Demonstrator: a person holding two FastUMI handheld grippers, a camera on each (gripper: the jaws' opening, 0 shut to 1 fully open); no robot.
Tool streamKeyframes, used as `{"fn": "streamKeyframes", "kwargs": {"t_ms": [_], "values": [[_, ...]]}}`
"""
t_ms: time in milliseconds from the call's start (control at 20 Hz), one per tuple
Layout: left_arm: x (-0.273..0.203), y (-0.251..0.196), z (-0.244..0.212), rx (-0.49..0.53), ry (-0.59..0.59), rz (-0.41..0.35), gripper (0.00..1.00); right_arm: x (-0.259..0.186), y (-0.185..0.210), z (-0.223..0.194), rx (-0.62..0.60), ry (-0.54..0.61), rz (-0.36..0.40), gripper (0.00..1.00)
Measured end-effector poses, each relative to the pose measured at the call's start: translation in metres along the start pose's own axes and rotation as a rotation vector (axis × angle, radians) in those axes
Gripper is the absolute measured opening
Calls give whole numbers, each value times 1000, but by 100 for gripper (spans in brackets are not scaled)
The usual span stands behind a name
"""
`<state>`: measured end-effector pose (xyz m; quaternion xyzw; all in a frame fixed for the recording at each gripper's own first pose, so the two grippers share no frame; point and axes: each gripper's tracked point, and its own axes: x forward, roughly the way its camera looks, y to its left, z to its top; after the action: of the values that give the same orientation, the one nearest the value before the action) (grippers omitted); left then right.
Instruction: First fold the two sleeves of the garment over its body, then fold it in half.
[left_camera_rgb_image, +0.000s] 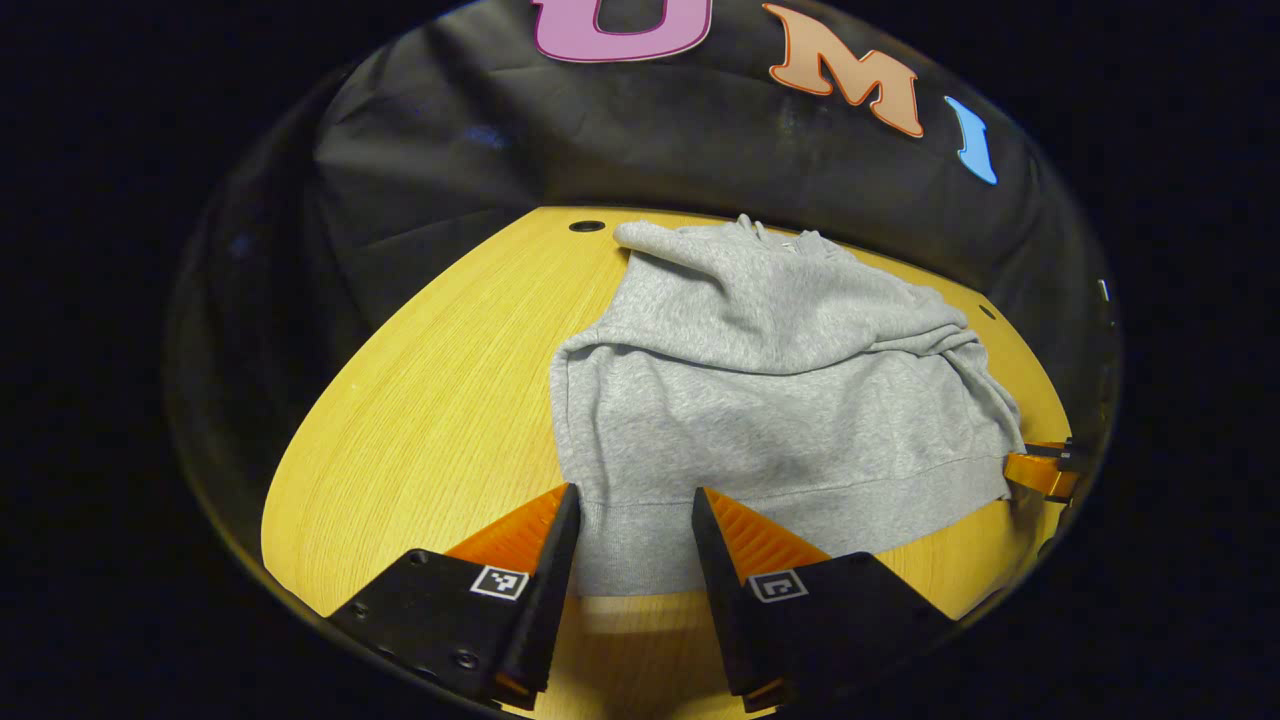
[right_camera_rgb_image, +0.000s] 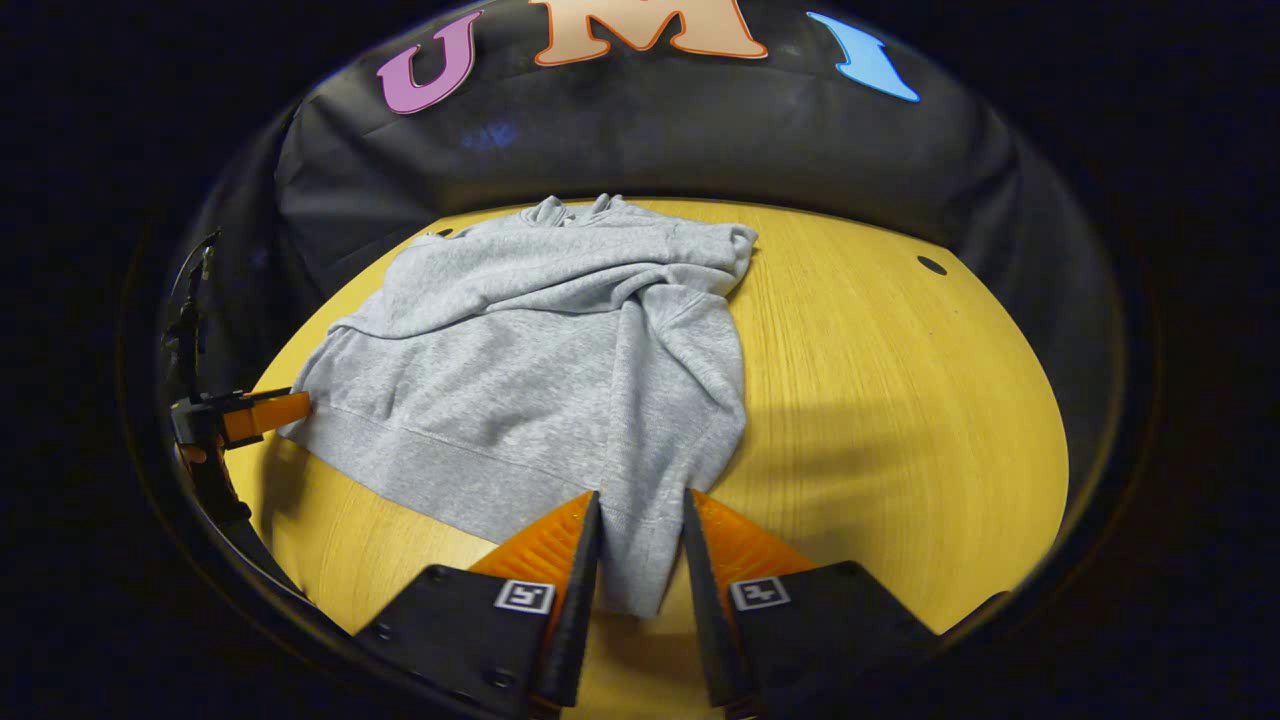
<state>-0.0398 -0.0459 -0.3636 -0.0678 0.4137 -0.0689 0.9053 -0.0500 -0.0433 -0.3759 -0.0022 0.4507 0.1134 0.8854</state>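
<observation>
Both gripper views low over table (left_camera_rgb_image: 420, 420), sharing garment (left_camera_rgb_image: 780, 400)

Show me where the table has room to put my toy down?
Bare wood lies beside the grey hoodie: a wide patch of table on one side, another on the other. The near hem is crowded by the left gripper and right gripper.

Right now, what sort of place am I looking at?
Probably a recording booth, not a home: a black cloth wall behind a bare wooden table holding one grey hoodie, with handheld grippers at its hem.

Left gripper (left_camera_rgb_image: 634, 505) and right gripper (right_camera_rgb_image: 642, 510), both parted, low, forward-pointing.
</observation>
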Motion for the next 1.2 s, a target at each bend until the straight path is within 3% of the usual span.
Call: {"fn": "streamKeyframes", "kwargs": {"t_ms": [50, 100, 150, 200, 250, 300, 400, 650, 950, 1200], "values": [[-1, -1, 1, -6, -5, -15, 63, -1, 3, -2, -1, 9, -6, 41], [0, -2, 2, -21, -11, -26, 48, 2, 5, 0, -8, 8, -6, 22], [0, -3, 3, -38, -16, -44, 41, -1, 8, -1, -6, 22, -4, 21], [1, -4, 3, -63, -19, -53, 25, -1, 9, 0, 1, 37, 8, 14], [1, -6, 4, -79, -21, -61, 14, 1, 9, -1, 24, 49, 7, 14], [0, -6, 4, -83, -18, -64, 9, 3, 9, 0, 36, 47, 13, 7], [2, -7, 3, -68, -9, -63, 0, 1, 9, 2, 54, 63, 24, 5], [-8, -15, -3, -49, 63, -93, 0, -6, 8, 1, 99, 95, 47, 4], [-8, -17, 6, -136, 83, -115, 0, -6, 6, 11, 138, 112, 91, 4], [-25, -29, 33, -155, 42, -155, 0, -25, 14, 38, 293, 70, 182, 4]]}}
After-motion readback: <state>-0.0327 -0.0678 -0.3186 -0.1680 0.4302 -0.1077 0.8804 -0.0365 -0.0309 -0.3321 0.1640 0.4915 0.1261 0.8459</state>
